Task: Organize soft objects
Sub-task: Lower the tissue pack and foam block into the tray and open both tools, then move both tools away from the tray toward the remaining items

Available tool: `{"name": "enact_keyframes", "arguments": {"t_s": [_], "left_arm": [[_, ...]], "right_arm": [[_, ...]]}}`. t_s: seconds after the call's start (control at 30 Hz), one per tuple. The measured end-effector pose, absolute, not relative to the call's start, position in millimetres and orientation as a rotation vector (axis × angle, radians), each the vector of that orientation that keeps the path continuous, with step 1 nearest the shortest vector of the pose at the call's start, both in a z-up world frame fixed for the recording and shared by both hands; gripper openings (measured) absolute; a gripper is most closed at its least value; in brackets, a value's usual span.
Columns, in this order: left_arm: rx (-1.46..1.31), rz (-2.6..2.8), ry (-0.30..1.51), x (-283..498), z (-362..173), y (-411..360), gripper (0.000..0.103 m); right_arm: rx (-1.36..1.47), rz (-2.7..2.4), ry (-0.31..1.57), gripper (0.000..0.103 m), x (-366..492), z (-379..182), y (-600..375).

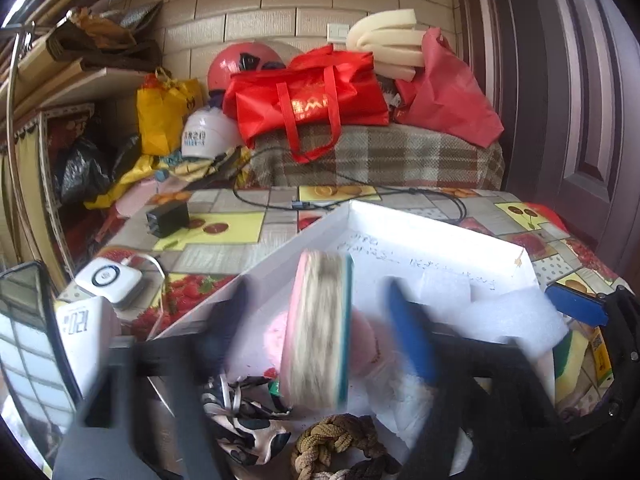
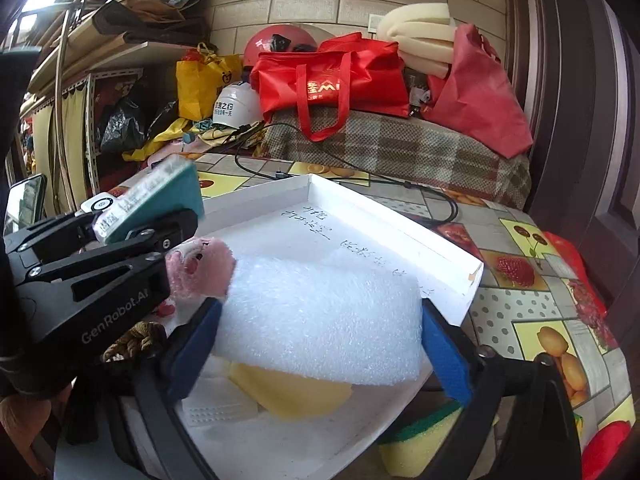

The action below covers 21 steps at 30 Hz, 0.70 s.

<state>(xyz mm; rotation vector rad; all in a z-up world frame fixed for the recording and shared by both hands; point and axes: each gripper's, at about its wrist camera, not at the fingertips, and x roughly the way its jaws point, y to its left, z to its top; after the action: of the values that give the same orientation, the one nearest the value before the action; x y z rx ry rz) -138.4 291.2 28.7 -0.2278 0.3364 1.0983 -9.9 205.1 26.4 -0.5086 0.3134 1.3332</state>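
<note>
White foam sheet (image 2: 320, 320) held between right gripper (image 2: 324, 344) pads, over white tray (image 2: 400, 216). Sponge stack (image 1: 318, 328) apparently clamped in left gripper (image 1: 320, 320); blur noted. Items to be lowered flat, released inside tray walls.

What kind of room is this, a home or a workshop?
Most likely a lived-in home's storage corner: a table under a fruit-print cloth, a plaid-covered bench piled with a red tote bag and helmets, and cluttered shelves to the side.
</note>
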Motion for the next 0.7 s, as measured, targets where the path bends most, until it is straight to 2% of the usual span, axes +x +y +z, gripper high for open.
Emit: {"name": "enact_keyframes", "arguments": {"t_s": [0.03, 0.17, 0.4, 0.7], "left_arm": [[-0.198, 1.103, 0.318, -139, 30, 285, 0.103], [-0.109, 1.119, 0.305, -134, 34, 272, 0.103], [-0.205, 1.131, 0.284, -147, 32, 284, 0.103], [-0.198, 1.130, 0.252, -153, 33, 284, 0.103]], "right_arm": [[-0.515, 1.331, 0.296, 0.103, -13, 27, 205], [-0.533, 1.324, 0.260, 0.103, -19, 27, 204], [-0.501, 1.319, 0.265, 0.103, -14, 28, 202], [-0.452, 1.315, 0.220, 0.103, -16, 33, 191]]}}
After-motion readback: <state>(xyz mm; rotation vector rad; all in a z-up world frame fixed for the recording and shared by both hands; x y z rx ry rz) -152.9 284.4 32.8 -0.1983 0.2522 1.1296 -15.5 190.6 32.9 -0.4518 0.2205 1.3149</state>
